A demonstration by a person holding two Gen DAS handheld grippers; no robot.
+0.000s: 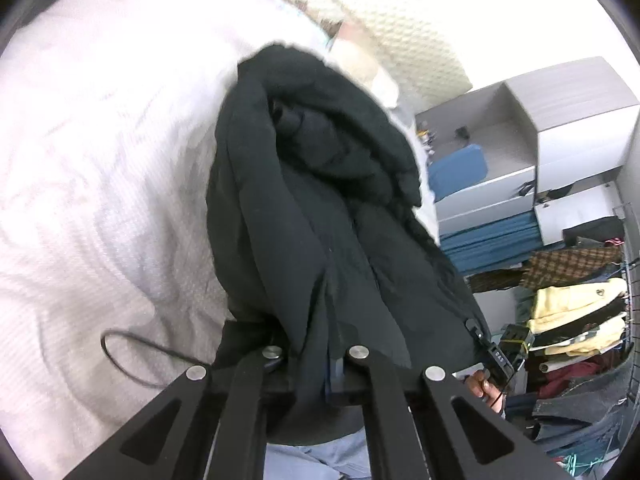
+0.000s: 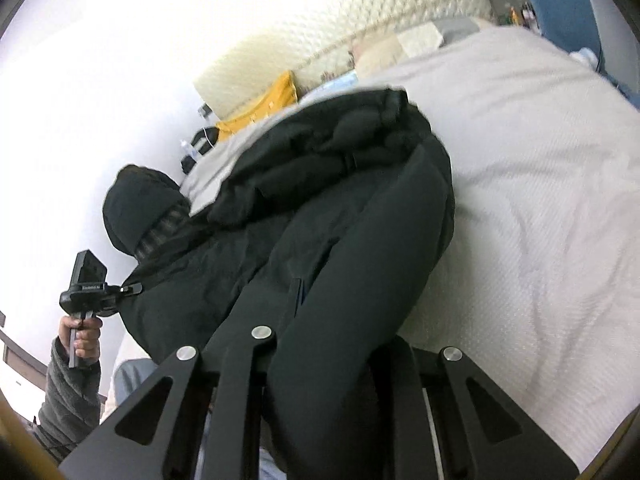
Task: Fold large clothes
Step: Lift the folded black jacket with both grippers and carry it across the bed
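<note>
A big black padded jacket (image 1: 320,200) hangs in a bunch over the white bed cover (image 1: 100,160). My left gripper (image 1: 316,348) is shut on a fold of its thin dark fabric, which hides the fingertips. In the right wrist view the same jacket (image 2: 340,200) drapes over my right gripper (image 2: 340,320), which is shut on a thick padded edge of it. A cuffed sleeve (image 2: 140,208) sticks out at the left. The person's hand (image 2: 80,336) holds the other gripper's handle there, and the other hand (image 1: 484,390) shows beside the jacket's right edge in the left wrist view.
The bed cover (image 2: 540,200) fills the space under the jacket. A black cable (image 1: 128,360) loops on it. A padded headboard (image 2: 360,20), pillows and a yellow garment (image 2: 264,108) lie at the far end. Grey shelves with blue cushions (image 1: 500,240) and a heap of clothes (image 1: 572,312) stand beside the bed.
</note>
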